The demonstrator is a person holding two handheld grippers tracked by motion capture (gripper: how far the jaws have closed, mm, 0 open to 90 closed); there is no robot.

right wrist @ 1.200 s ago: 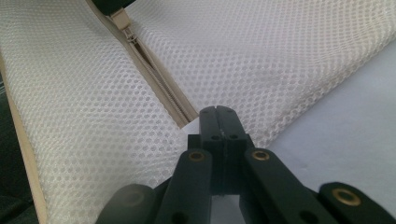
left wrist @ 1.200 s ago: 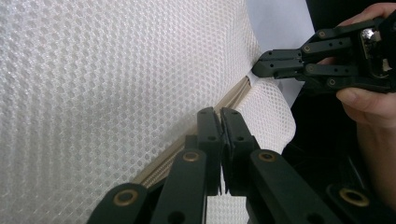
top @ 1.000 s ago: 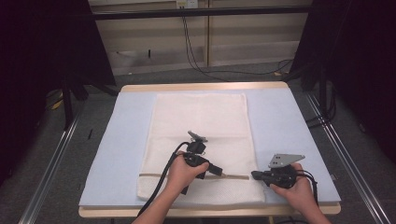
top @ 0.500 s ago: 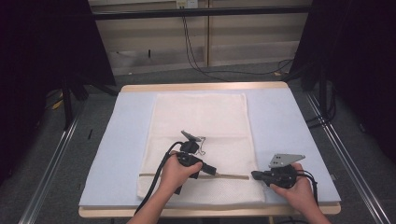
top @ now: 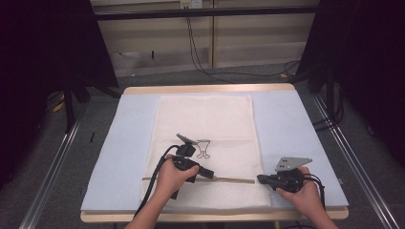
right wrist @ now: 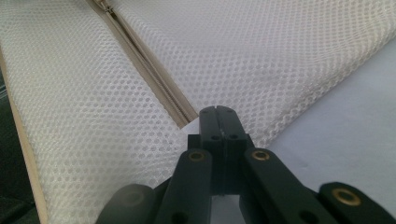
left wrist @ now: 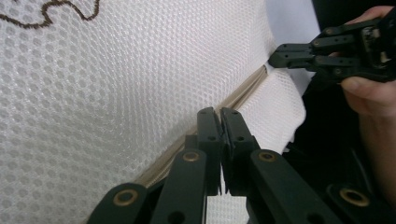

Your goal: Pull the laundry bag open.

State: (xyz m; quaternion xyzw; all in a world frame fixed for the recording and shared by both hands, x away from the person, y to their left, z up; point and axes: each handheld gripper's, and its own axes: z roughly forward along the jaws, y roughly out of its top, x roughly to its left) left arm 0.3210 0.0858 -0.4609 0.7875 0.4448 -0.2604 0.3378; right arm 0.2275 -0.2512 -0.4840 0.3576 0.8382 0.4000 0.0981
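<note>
Bag (top: 205, 129): long axis runs away from the person.
Zip (top: 234, 180): lies crosswise, near edge.
Left gripper (top: 211, 175): jaws pinched on zip.
Right gripper (top: 261, 179): jaws pinched on bag edge.

A white mesh bag (top: 205, 143) lies flat on the table — long, with a brown cup drawing near its middle and a beige zipper (top: 224, 179) across its near end.

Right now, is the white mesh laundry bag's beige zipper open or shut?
Shut: the beige zipper shows both tapes meeting along its visible length on the white mesh laundry bag.
</note>
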